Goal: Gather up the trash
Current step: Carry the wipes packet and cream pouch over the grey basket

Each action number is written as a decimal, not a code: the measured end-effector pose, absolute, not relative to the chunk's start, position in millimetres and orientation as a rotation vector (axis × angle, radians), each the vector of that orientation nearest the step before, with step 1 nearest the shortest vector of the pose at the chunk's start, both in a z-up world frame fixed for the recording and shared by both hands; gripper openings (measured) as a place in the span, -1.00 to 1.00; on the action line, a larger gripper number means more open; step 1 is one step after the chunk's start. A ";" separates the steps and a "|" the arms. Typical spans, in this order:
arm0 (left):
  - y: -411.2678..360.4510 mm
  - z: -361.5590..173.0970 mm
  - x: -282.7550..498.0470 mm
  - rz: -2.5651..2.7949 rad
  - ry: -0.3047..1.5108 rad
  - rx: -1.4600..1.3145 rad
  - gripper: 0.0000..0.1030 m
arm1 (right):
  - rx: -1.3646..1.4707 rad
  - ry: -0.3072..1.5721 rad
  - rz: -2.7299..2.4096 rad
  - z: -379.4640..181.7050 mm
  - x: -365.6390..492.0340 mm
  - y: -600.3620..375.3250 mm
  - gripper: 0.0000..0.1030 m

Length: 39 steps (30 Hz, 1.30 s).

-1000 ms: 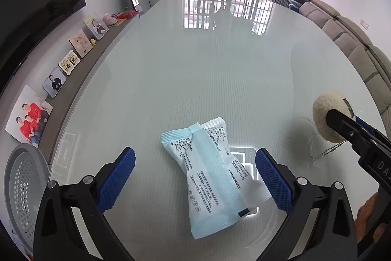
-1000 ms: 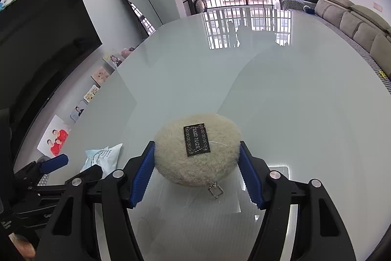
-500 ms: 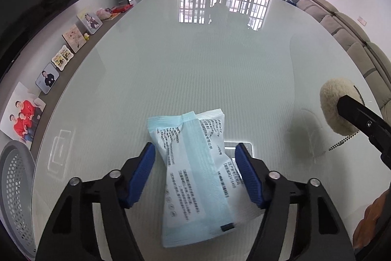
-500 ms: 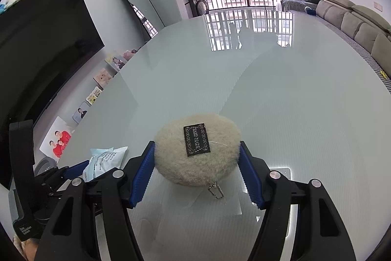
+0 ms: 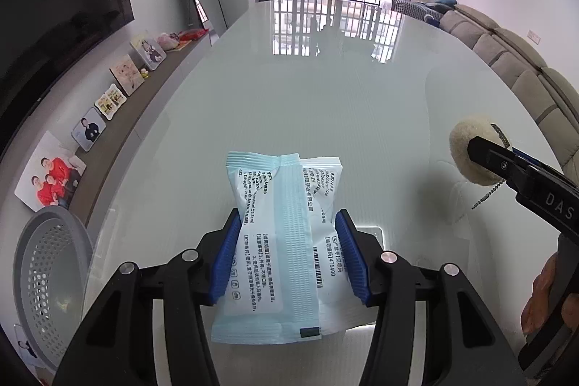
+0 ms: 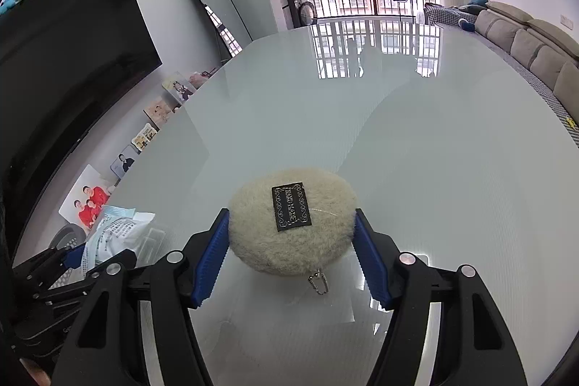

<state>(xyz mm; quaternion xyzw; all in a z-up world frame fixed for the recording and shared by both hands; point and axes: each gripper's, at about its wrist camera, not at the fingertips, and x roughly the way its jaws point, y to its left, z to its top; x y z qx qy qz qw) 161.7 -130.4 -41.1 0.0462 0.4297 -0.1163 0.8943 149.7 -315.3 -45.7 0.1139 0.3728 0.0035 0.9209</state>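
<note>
My left gripper (image 5: 287,254) is shut on a light blue and white plastic packet (image 5: 286,234) with printed text, held above the white glass table (image 5: 325,104). My right gripper (image 6: 291,245) is shut on a cream fluffy round pouch (image 6: 291,223) with a black label and a small ball chain. The pouch (image 5: 470,152) also shows at the right of the left wrist view, and the packet (image 6: 115,234) at the lower left of the right wrist view. Both are lifted off the table.
A grey perforated basket (image 5: 47,270) stands low at the left, beside the table edge. Photo frames (image 5: 90,129) line a ledge along the left wall under a dark TV. A grey sofa (image 5: 524,71) runs along the right.
My left gripper moved over the packet, closed on it and lifted it. The right gripper has kept its hold on the pouch and rose a little.
</note>
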 end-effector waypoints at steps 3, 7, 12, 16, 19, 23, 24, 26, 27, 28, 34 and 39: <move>-117.5 -31.7 152.7 -0.221 0.873 0.100 0.00 | 0.222 0.761 0.030 -41.6 149.3 -304.8 0.24; -94.7 -20.5 142.9 -0.188 0.838 0.099 0.00 | 0.175 0.749 0.029 -35.6 147.3 -283.3 0.24; -60.9 -7.8 129.8 -0.152 0.793 0.088 0.00 | 0.148 0.752 0.060 -29.4 139.0 -251.8 0.24; -28.1 -3.3 119.7 -0.119 0.773 0.069 0.00 | 0.133 0.752 0.109 -25.7 128.3 -214.7 0.24; 0.6 -6.0 110.9 -0.093 0.777 0.055 0.00 | 0.120 0.750 0.161 -24.0 122.7 -181.1 0.24; 41.6 -13.3 102.3 -0.051 0.791 0.028 0.00 | 0.107 0.755 0.250 -24.1 120.2 -130.1 0.24; 54.2 -15.4 99.8 -0.034 0.794 0.020 0.00 | 0.103 0.758 0.270 -24.9 120.0 -118.7 0.24; 75.9 -19.2 95.7 -0.006 0.800 0.006 0.00 | 0.089 0.769 0.321 -27.0 121.1 -92.8 0.24; 86.0 -21.2 93.8 0.010 0.804 0.004 0.00 | 0.079 0.774 0.348 -28.5 121.6 -77.7 0.24; 95.9 -23.3 91.6 0.026 0.806 0.002 0.00 | 0.065 0.780 0.374 -30.4 122.4 -62.5 0.24; 149.8 -37.2 89.5 0.108 0.829 -0.012 0.00 | -0.006 0.822 0.487 -43.0 131.1 8.7 0.24; 183.0 -48.9 94.6 0.141 0.851 -0.051 0.00 | -0.043 0.845 0.543 -52.0 137.6 46.8 0.24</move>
